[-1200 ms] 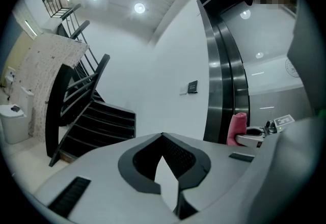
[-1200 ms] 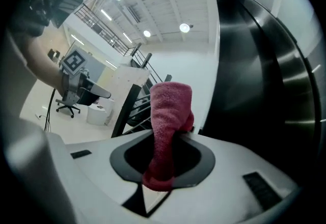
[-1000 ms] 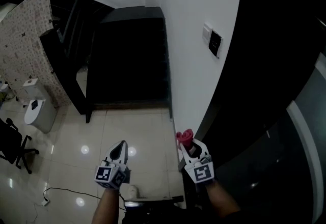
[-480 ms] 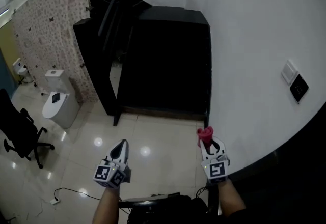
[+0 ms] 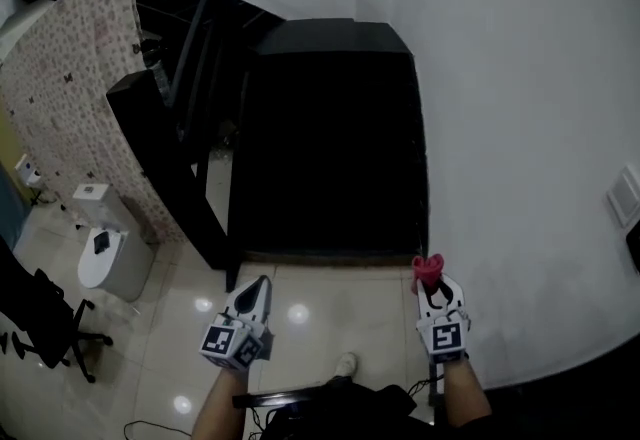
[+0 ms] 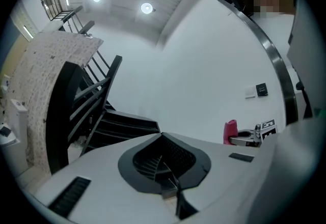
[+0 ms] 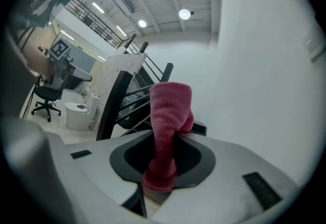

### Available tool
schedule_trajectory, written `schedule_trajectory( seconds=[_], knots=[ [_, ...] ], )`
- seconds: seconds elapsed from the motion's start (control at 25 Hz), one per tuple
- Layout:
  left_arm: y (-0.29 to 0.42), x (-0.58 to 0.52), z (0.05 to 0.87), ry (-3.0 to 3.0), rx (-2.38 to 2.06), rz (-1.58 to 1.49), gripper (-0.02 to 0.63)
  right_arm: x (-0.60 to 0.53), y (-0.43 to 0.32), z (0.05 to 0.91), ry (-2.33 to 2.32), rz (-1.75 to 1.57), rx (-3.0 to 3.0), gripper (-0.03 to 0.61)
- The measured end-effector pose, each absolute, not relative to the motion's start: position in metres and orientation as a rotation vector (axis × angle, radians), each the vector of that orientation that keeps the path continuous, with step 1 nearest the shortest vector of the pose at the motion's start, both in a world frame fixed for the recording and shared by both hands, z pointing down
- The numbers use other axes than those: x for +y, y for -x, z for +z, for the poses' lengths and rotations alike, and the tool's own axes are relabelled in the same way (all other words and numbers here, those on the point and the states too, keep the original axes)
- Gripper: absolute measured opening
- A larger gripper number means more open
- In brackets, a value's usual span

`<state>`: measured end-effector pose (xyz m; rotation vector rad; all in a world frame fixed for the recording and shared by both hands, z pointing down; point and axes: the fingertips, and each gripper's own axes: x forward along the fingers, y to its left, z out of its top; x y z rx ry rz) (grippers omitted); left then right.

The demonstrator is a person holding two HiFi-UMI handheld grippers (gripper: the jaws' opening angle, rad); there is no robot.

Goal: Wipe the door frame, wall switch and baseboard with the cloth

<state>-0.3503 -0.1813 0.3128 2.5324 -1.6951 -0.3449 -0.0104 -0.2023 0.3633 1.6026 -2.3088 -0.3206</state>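
Note:
My right gripper point(image 5: 432, 290) is shut on a red cloth point(image 5: 428, 271), close to the foot of the white wall point(image 5: 520, 128). In the right gripper view the cloth point(image 7: 168, 116) stands up in a roll from between the jaws of the right gripper point(image 7: 155, 187). My left gripper point(image 5: 257, 292) hangs over the tiled floor, shut and empty; its jaws meet in the left gripper view point(image 6: 170, 190). The wall switch point(image 5: 627, 196) shows at the far right edge, and the left gripper view shows this switch point(image 6: 249, 93) beside a black panel point(image 6: 261, 89). The door frame point(image 6: 270, 50) curves up the right side.
A black stair block point(image 5: 330, 128) fills the middle ahead. A patterned panel point(image 5: 70, 78) leans at the left, with a toilet point(image 5: 100, 258) and an office chair point(image 5: 40, 318) below it. A shoe point(image 5: 345, 364) shows on the glossy tiles point(image 5: 330, 318).
The head view has swung left, so the switch slid to the right edge and the dark door area left the view. The right gripper still holds the cloth; both grippers keep their places.

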Motion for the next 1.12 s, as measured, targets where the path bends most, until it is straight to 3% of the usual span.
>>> schedule_trajectory(
  seconds=[0.28, 0.6, 0.84, 1.12],
  knots=[
    [0.281, -0.345, 0.268, -2.726, -1.493, -0.434, 0.000, -0.329, -0.022, 0.316, -1.800, -0.367, -2.293, 0.091],
    [0.094, -0.466, 0.273, -2.902, -0.798, -0.421, 0.000, -0.309, -0.155, 0.313, -2.165, -0.292, -1.790, 0.091],
    [-0.081, -0.456, 0.251, -2.957, -0.087, -0.350, 0.000, -0.212, -0.231, 0.298, -2.515, -0.167, -1.232, 0.091],
    [-0.161, -0.391, 0.251, -2.908, 0.521, -0.265, 0.000, -0.114, -0.259, 0.235, -2.371, -0.189, -0.643, 0.091]
  ],
)
